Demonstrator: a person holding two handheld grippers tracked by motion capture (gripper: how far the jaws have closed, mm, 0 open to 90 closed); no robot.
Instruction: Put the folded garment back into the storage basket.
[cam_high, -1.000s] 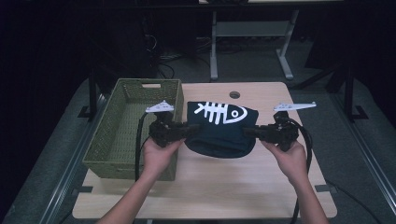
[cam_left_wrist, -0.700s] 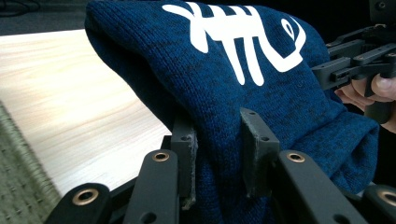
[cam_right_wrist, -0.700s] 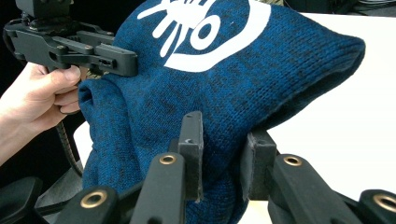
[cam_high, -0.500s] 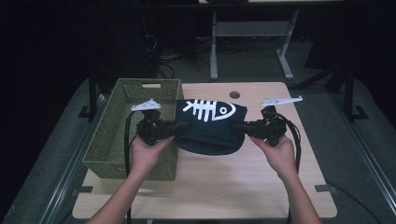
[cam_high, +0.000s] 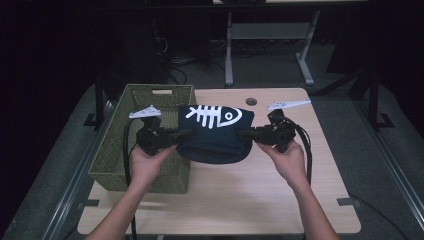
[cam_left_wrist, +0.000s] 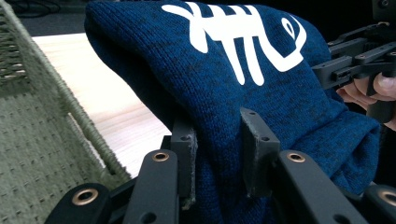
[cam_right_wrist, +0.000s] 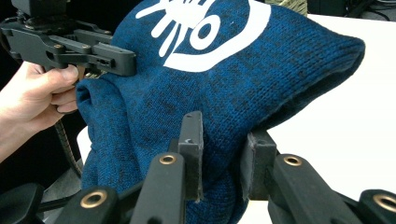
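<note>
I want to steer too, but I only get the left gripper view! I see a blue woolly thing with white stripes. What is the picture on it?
Observer: From the high view, the blue knit shows a whole white fish skeleton.
Operator: Who holds the other side?
Observer: The right gripper pinches the far edge of the knit, jaws shut on it.
Operator: Is it lying on the table?
Observer: No, it hangs between the left gripper and the right one, above the table.
Operator: What is the green woven stuff?
Observer: A green basket, at the table's left edge.
</note>
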